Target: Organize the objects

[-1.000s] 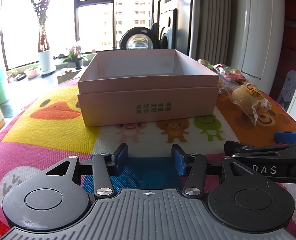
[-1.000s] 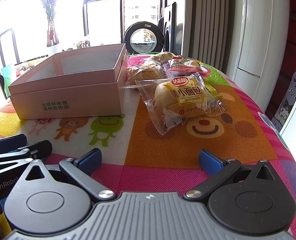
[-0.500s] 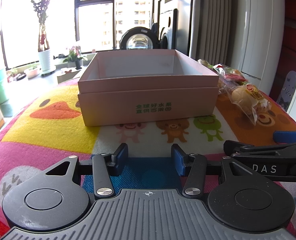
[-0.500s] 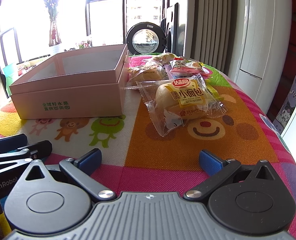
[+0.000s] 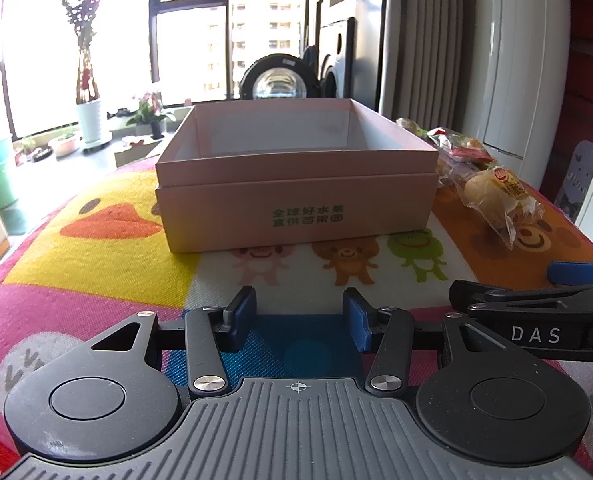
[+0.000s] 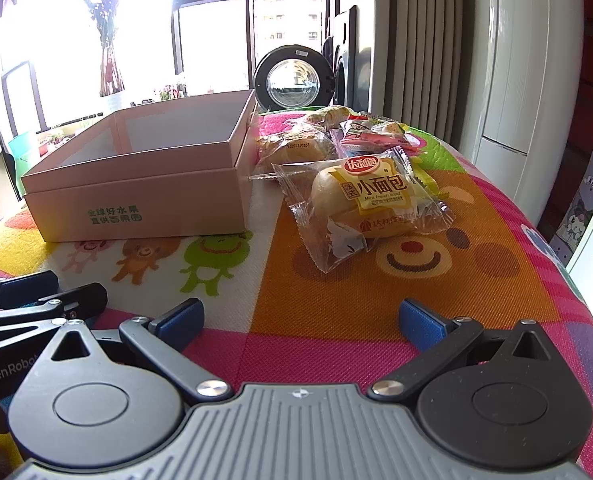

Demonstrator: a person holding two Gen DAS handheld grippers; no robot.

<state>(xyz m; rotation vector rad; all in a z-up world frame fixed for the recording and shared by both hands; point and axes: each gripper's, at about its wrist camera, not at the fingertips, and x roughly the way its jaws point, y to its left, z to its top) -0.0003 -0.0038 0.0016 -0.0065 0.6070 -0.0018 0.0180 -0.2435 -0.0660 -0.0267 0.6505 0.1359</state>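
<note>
Left tongs (image 5: 299,317) and right tongs (image 6: 300,322) gaped, released; pink box (image 5: 296,184) ahead of left tongs, bread packet (image 6: 366,204) ahead of right tongs.

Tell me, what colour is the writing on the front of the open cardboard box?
Green, on the pink open cardboard box; clearest in the left wrist view.

Two handheld grippers: the left gripper (image 5: 300,314) and right gripper (image 6: 300,320) share black linkage arms, silver pivot screws, blue finger pads (image 6: 420,322), and ribbed grey housings at six o'clock.
</note>
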